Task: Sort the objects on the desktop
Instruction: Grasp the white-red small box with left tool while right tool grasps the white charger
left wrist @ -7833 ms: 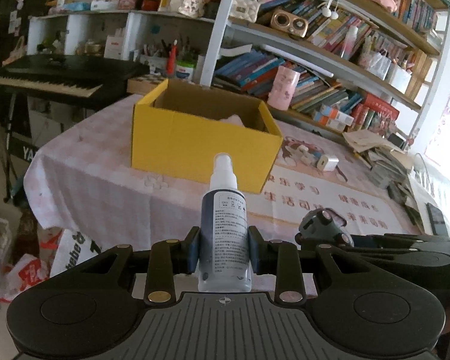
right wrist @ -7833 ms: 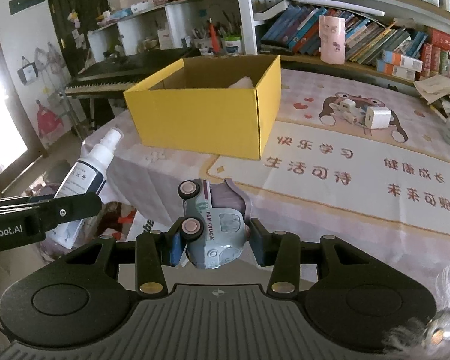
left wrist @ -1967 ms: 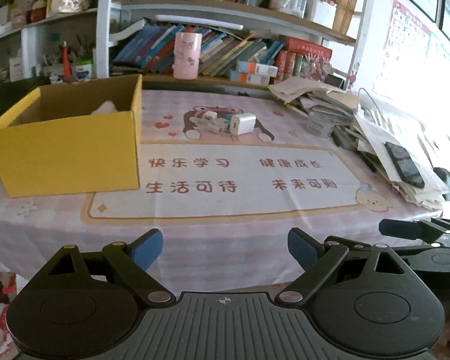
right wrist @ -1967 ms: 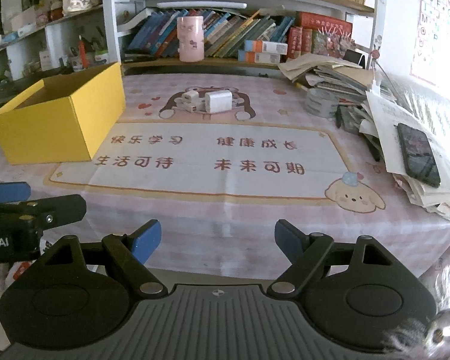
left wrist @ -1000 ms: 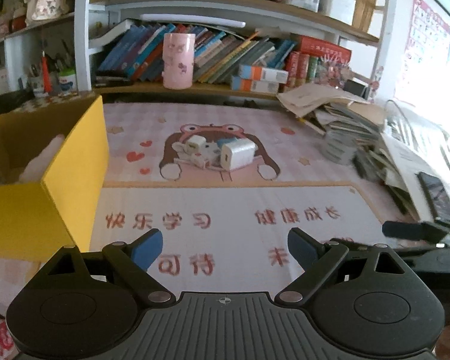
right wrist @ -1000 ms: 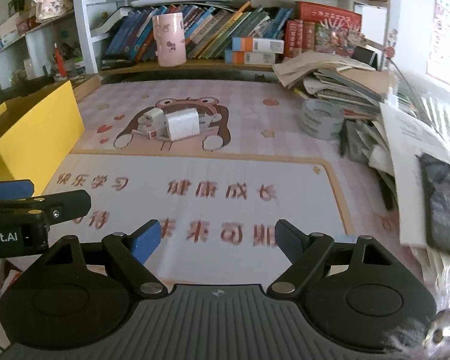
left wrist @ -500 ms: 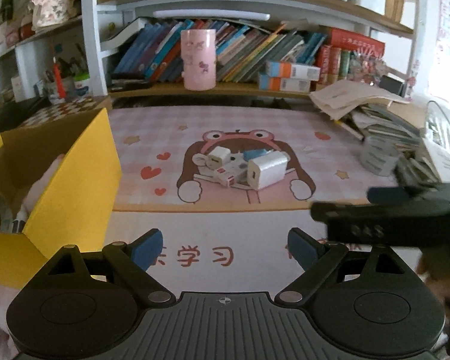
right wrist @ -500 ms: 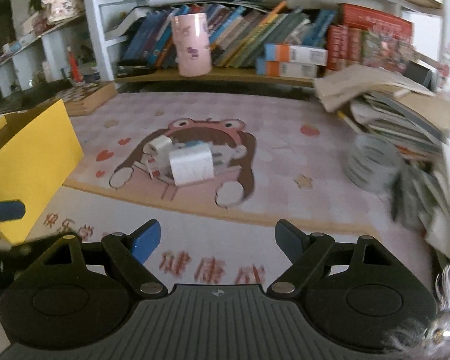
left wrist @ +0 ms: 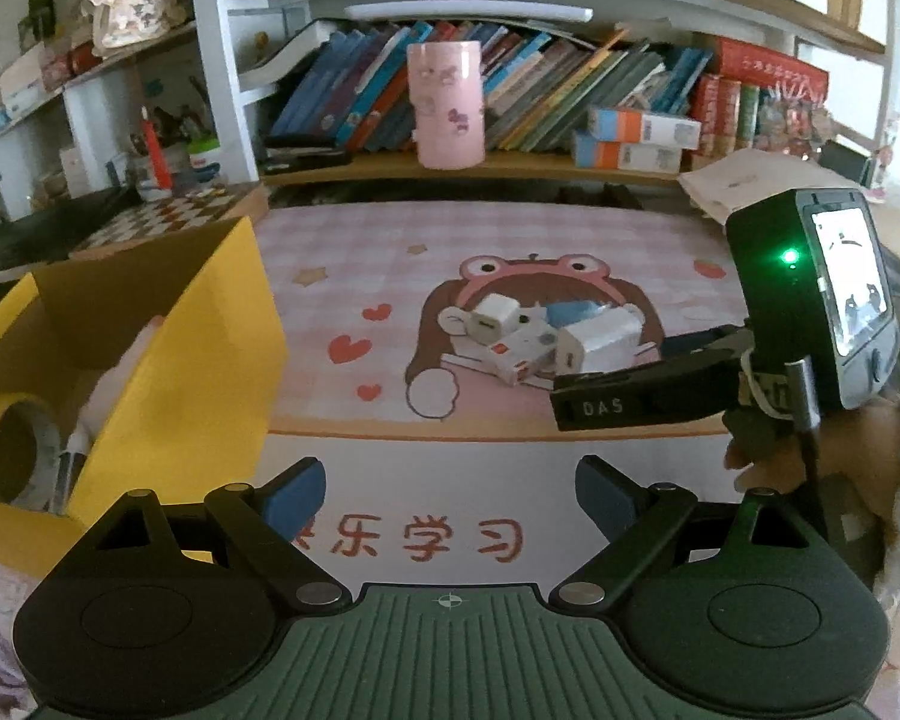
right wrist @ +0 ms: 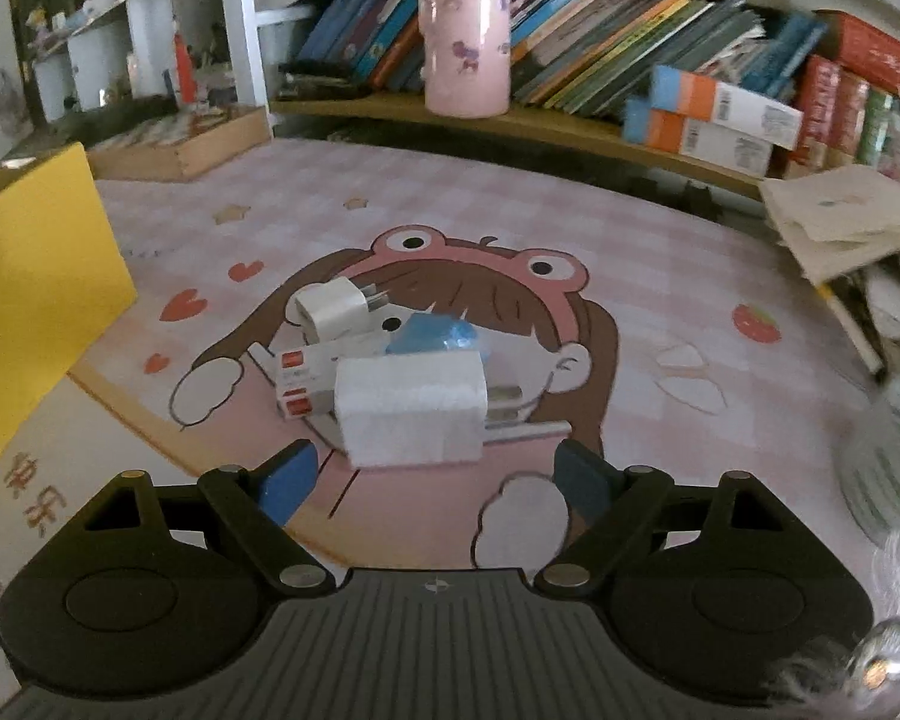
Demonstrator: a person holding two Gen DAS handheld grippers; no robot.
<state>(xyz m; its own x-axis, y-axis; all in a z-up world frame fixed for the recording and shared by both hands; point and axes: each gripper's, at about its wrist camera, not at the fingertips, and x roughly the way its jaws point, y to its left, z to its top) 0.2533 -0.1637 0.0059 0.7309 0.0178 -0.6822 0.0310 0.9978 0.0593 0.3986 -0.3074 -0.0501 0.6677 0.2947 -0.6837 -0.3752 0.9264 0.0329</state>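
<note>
Hovering over the cartoon desk mat (right wrist: 660, 312), the right gripper (right wrist: 432, 483) is seen with its blue-padded jaws spread wide and nothing between them; the large white charger block (right wrist: 411, 417) lies just beyond the fingertips, untouched. The pile of small things is gathered on the frog-hatted figure printed on the mat: the large charger at the near edge, a small white plug adapter (right wrist: 333, 307) at the far left of the pile with its prongs turned right, a flat white box with red labels (right wrist: 306, 381) between them, and a crumpled blue wrapper (right wrist: 435, 333) just behind the large charger. In the left wrist view the same pile (left wrist: 540, 336) is seen farther off, and the right gripper (left wrist: 618, 399) is shown coming in from the right, its tip close to the large charger. The left gripper (left wrist: 447, 495) is held spread and empty, nearer than the pile, over the mat's red lettering. The yellow cardboard box (left wrist: 210, 372) stands to the left of the pile, well apart, with a roll of yellow tape (left wrist: 12, 450) inside it. A pink patterned cylinder (right wrist: 465, 30) stands on the shelf behind the mat.
</note>
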